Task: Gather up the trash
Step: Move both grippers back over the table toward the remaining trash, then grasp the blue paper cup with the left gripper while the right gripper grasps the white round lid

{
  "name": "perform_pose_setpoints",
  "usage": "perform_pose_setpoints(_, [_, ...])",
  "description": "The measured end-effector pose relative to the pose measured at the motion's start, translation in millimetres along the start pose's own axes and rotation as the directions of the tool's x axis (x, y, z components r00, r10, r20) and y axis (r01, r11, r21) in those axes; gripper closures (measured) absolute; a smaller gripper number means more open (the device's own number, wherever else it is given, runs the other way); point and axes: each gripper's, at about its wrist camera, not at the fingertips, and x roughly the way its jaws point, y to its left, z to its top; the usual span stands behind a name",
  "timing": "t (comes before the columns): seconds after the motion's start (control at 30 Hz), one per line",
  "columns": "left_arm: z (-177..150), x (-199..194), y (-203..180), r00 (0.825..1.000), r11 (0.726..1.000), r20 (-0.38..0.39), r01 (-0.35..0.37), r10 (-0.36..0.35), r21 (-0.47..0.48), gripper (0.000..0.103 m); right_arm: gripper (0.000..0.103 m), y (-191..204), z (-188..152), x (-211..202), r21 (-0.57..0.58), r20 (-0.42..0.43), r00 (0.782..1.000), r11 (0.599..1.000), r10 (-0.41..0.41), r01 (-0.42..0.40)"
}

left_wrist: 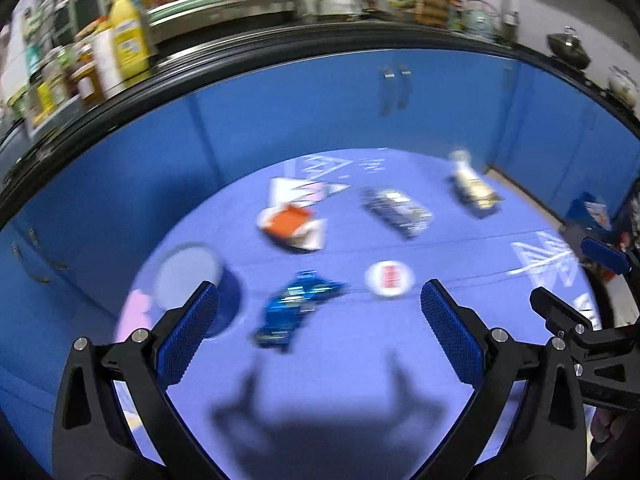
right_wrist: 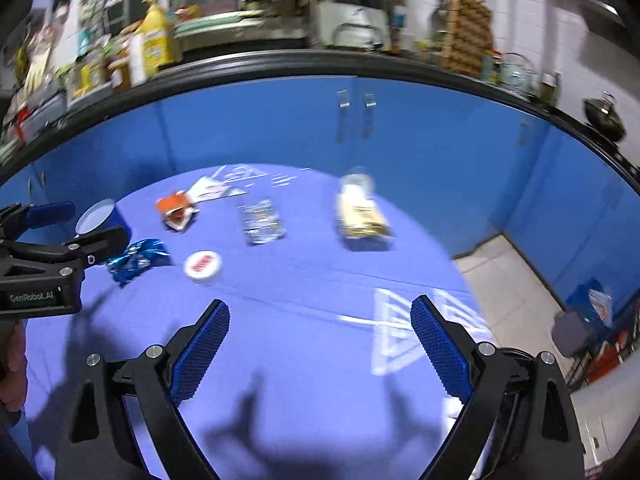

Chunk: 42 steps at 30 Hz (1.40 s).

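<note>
**Nothing collected yet: all the trash is out on the surface**

We hold both hand-held grippers above the blue surface (right_wrist: 320, 288), and neither carries anything. Our left hand-held gripper (left_wrist: 320, 312) has its jaws spread wide and empty; our right hand-held gripper (right_wrist: 320, 332) is released in the same way.

Seen from the left wrist, the trash lies ahead of us. The blue wrapper (left_wrist: 298, 308) sits closest, just past the fingertips at 12 o'clock. The white lid (left_wrist: 389, 280) lies just beside it at 1 o'clock. Further out we see the orange packet (left_wrist: 290, 224) at 11 o'clock, the crushed bottle (left_wrist: 396, 210) at 1 o'clock and the yellow bottle (left_wrist: 474, 188) at 2 o'clock. A blue cup (left_wrist: 196, 280) stands at 10 o'clock, partly behind the left finger. Both views are blurred, so we cannot read any labels.

We judge the task to be at its start: every piece is untouched and loose, and we see no bin or bag for certain. The blue wrapper looks like the likeliest first pick for our left side.
</note>
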Motion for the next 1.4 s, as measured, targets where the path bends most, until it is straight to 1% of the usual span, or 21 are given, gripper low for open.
perform_pose_setpoints(0.1, [-9,9,32,0.999,0.999,-0.011,-0.034,0.033,-0.017,0.003,0.013,26,7,20,-0.022,-0.025,0.999,0.999,0.025,-0.026])
perform_pose_setpoints(0.17, [-12,14,46,0.999,0.999,-0.016,-0.045,0.044,-0.025,0.003,0.013,38,10,29,-0.028,-0.039,0.998,0.999,0.042,-0.043])
perform_pose_setpoints(0.33, [-18,34,74,0.998,0.998,-0.048,-0.051,0.049,-0.041,0.003,0.013,62,16,55,-0.028,-0.077,0.994,0.996,0.077,-0.080])
perform_pose_setpoints(0.4, [-18,43,85,0.997,0.997,-0.061,-0.042,0.038,-0.060,0.003,0.013,69,17,62,-0.032,-0.087,0.993,0.996,0.082,-0.085])
perform_pose_setpoints(0.53, [-17,55,94,0.997,0.997,-0.076,-0.040,0.034,-0.073,0.003,0.013,80,20,75,-0.047,-0.105,0.991,0.995,0.086,-0.091])
perform_pose_setpoints(0.7, [-22,68,102,0.995,0.995,-0.097,-0.045,0.036,-0.086,0.004,0.013,85,23,92,-0.031,-0.133,0.986,0.993,0.106,-0.111])
perform_pose_setpoints(0.9, [-27,82,109,0.993,0.993,-0.120,-0.034,0.020,-0.111,0.004,0.013,89,24,107,-0.012,-0.159,0.979,0.991,0.128,-0.132])
perform_pose_setpoints(0.93, [-27,84,109,0.992,0.993,-0.121,-0.037,0.024,-0.109,0.004,0.015,89,24,109,-0.007,-0.161,0.978,0.991,0.130,-0.133])
perform_pose_setpoints(0.97, [-26,85,109,0.992,0.993,-0.121,-0.040,0.027,-0.107,0.004,0.019,88,24,111,-0.001,-0.168,0.976,0.990,0.139,-0.141])
perform_pose_setpoints(1.0, [-25,85,109,0.993,0.994,-0.118,-0.042,0.029,-0.106,0.005,0.026,88,23,114,0.005,-0.178,0.973,0.989,0.148,-0.149])
perform_pose_setpoints(1.07, [-24,87,110,0.992,0.993,-0.123,-0.039,0.026,-0.108,0.009,0.035,90,23,116,-0.010,-0.177,0.975,0.991,0.131,-0.135])
perform_pose_setpoints(1.13, [-23,90,111,0.991,0.993,-0.131,-0.025,0.009,-0.119,0.018,0.046,92,24,114,-0.033,-0.171,0.978,0.991,0.123,-0.130])
perform_pose_setpoints(1.2, [-23,90,110,0.991,0.992,-0.135,-0.019,0.002,-0.122,0.025,0.063,92,24,112,-0.039,-0.170,0.977,0.990,0.130,-0.138])
perform_pose_setpoints(1.27, [-22,89,108,0.991,0.993,-0.136,-0.026,0.010,-0.118,0.025,0.064,93,23,109,-0.053,-0.172,0.976,0.989,0.130,-0.141])
perform_pose_setpoints(1.4, [-20,82,108,0.991,0.992,-0.134,-0.018,0.001,-0.125,0.026,0.065,96,18,101,-0.086,-0.169,0.979,0.988,0.112,-0.128])
